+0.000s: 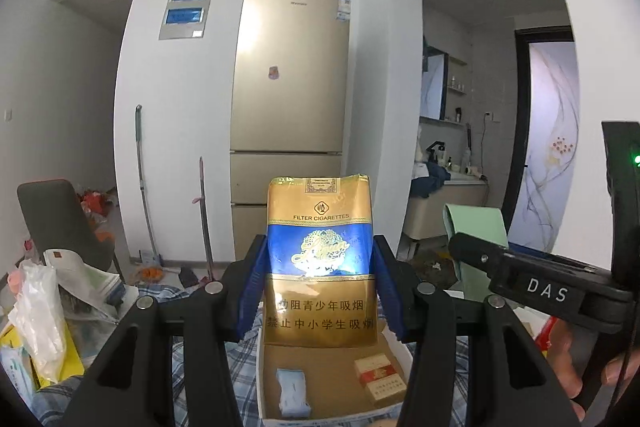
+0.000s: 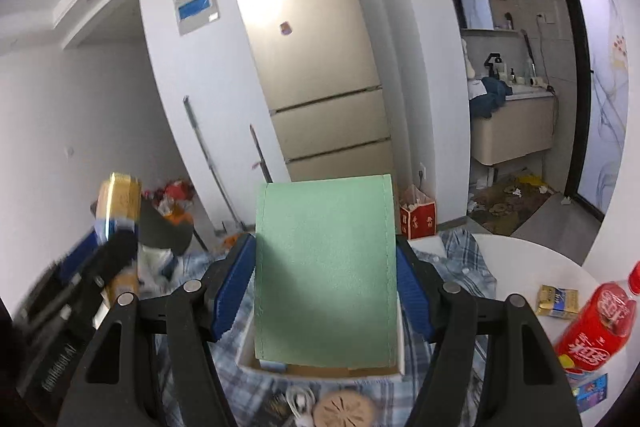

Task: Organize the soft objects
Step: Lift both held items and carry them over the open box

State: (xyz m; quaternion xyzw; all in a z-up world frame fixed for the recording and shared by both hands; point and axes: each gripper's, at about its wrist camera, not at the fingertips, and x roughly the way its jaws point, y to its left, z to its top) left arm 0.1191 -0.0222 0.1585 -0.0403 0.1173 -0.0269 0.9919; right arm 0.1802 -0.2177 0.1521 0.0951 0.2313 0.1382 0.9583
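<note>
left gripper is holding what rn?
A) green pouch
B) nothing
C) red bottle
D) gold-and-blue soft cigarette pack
D: the left gripper has its blue pads pressed on both sides of the gold-and-blue soft cigarette pack, lifted above the cardboard box.

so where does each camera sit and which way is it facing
Left wrist: sits on the left claw, facing the fridge; its blue pads clamp a gold cigarette pack; the right claw and a hand show.
Right wrist: sits on the right claw, also facing the fridge; its pads clamp a green pouch; the left claw shows, blurred.
Shared: fridge, pack, pouch, the cardboard box below.
</note>
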